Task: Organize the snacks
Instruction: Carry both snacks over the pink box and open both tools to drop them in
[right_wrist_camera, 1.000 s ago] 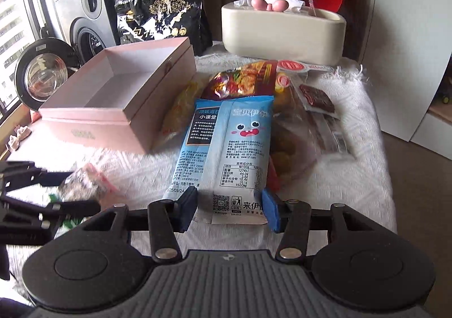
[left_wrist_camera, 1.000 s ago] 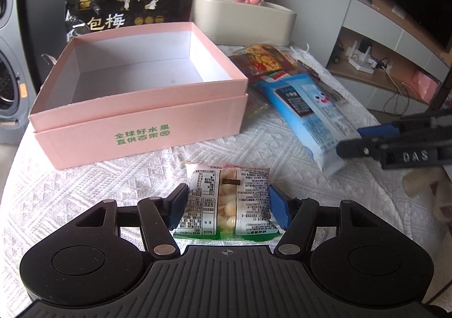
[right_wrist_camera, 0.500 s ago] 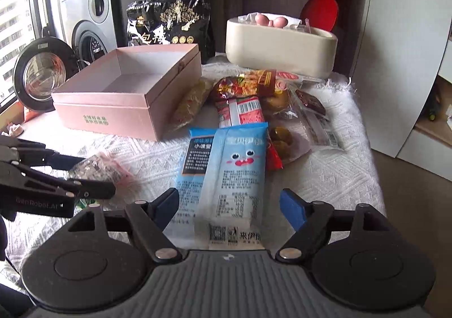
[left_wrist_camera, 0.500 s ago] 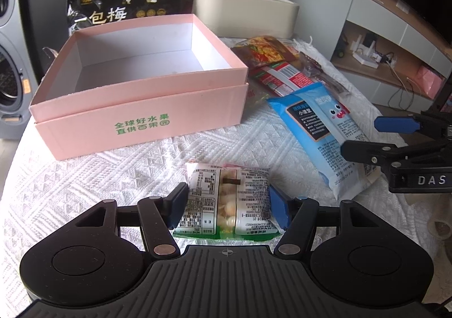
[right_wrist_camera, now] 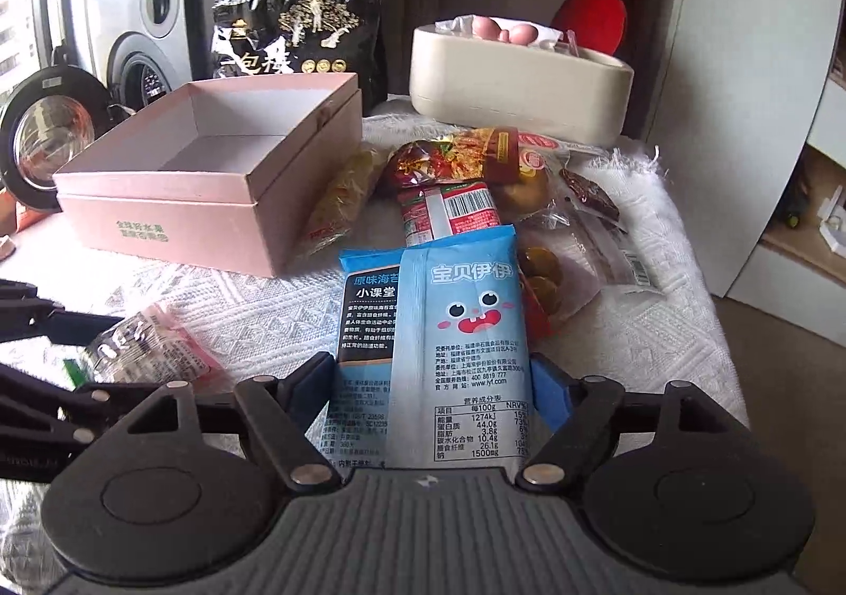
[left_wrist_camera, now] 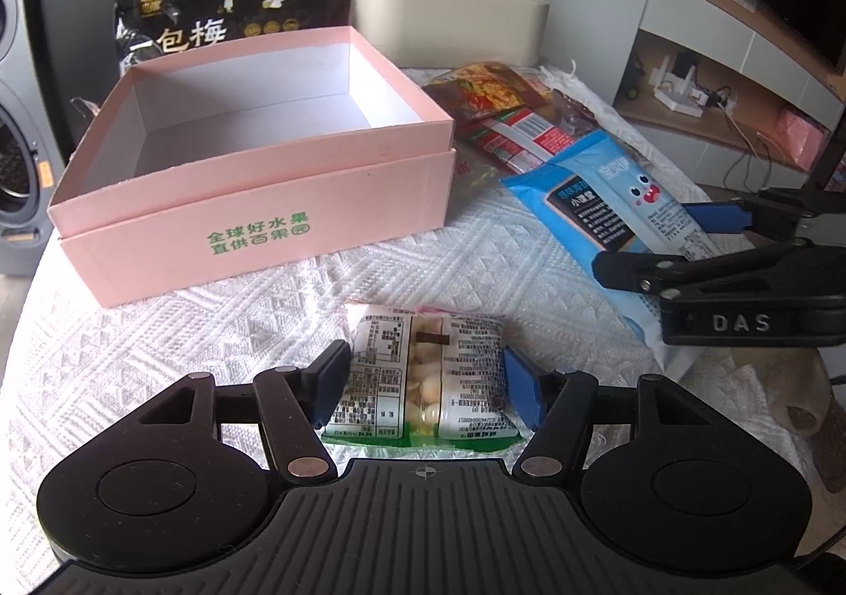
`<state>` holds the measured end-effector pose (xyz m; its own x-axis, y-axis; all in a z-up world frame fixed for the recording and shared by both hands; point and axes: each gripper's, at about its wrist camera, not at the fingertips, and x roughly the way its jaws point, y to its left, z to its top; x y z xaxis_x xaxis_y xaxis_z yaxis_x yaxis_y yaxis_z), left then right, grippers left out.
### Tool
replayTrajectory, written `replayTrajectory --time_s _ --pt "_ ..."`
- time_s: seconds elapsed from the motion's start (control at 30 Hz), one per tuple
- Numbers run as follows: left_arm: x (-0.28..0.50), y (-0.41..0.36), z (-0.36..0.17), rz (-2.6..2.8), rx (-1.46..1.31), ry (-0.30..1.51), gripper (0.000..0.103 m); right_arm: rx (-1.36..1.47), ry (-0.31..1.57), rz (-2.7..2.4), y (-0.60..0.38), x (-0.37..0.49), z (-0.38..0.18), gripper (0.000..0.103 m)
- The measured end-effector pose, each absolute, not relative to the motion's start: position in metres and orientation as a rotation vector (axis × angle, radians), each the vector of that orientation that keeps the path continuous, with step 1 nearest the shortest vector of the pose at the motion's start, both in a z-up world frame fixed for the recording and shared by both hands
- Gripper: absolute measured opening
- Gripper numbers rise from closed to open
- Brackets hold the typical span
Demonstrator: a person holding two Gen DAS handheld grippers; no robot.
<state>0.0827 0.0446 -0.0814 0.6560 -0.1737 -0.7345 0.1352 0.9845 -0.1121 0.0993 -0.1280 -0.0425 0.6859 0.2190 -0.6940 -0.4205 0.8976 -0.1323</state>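
A small white-and-green snack packet [left_wrist_camera: 423, 367] lies on the white tablecloth, and my left gripper [left_wrist_camera: 425, 386] is shut on its two sides. Behind it stands an empty pink box [left_wrist_camera: 254, 225], also seen at the left of the right wrist view [right_wrist_camera: 158, 219]. A long blue packet with a cartoon face [right_wrist_camera: 454, 330] lies right of the box. My right gripper [right_wrist_camera: 431, 394] straddles its near end with its jaws closing; the pads stand at the packet's edges without squeezing it. In the left wrist view the right gripper [left_wrist_camera: 642, 240] reaches in from the right.
A heap of mixed snack bags [right_wrist_camera: 449, 172] lies between the box and a beige container [right_wrist_camera: 518, 82] at the back. A black bag [left_wrist_camera: 222, 8] stands behind the box. The table edge drops off at the right [right_wrist_camera: 708, 288]. A washing machine [right_wrist_camera: 143, 29] stands to the left.
My right gripper let go of the blue packet's end, spread wide and slid forward along the packet. The left gripper and its packet stayed put.
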Motion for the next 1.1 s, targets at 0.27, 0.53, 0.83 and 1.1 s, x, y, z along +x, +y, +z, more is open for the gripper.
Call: replayTrajectory --time_s 0.27,0.53,0.83,1.1 --pt "0.043 0.055 -0.062 -0.216 -0.084 0.826 0.067 -0.256 0.731 0.521 -0.138 0.052 -0.002 0.078" --pt "0.025 0.098 0.026 -0.090 -0.089 0.569 0.067 -0.193 0.581 0.649 -0.114 0.037 0.063 0.078" --pt "0.150 0.172 0.027 -0.151 -0.392 0.503 0.069 -0.100 0.503 0.616 -0.032 0.144 0.125 0.079" --pt "0.192 0.183 -0.028 -0.062 -0.304 0.600 0.067 -0.143 0.674 0.548 0.004 0.213 0.054 0.079"
